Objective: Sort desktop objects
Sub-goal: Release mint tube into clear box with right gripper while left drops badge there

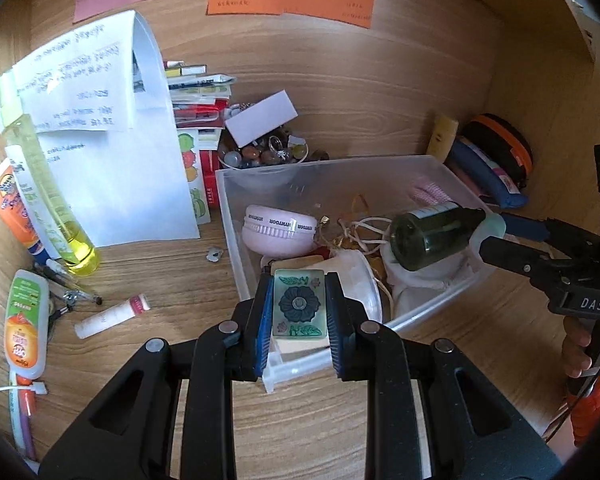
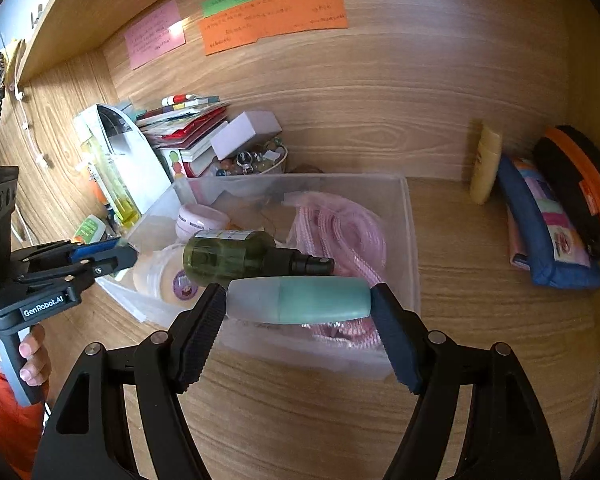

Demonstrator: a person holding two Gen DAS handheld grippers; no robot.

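Note:
My left gripper (image 1: 299, 307) is shut on a green mahjong tile (image 1: 299, 309) with a flower pattern, held over the near corner of the clear plastic bin (image 1: 236, 236). My right gripper (image 2: 300, 305) is shut on a teal and frosted tube (image 2: 300, 299) lying crosswise between the pads, above the bin (image 2: 410, 240). A dark green spray bottle (image 2: 236, 257) rides along with the tube; it also shows in the left wrist view (image 1: 432, 236). The bin holds a pink round case (image 1: 278, 232), cords and pink mesh (image 2: 340, 232).
On the desk left of the bin lie tubes (image 1: 24, 328), a lip balm (image 1: 112, 316), pens and a yellow bottle (image 1: 48, 200). Papers, books and a bowl of beads (image 1: 260, 154) stand behind. Right of the bin are a blue pouch (image 2: 540, 232) and a yellow tube (image 2: 486, 164).

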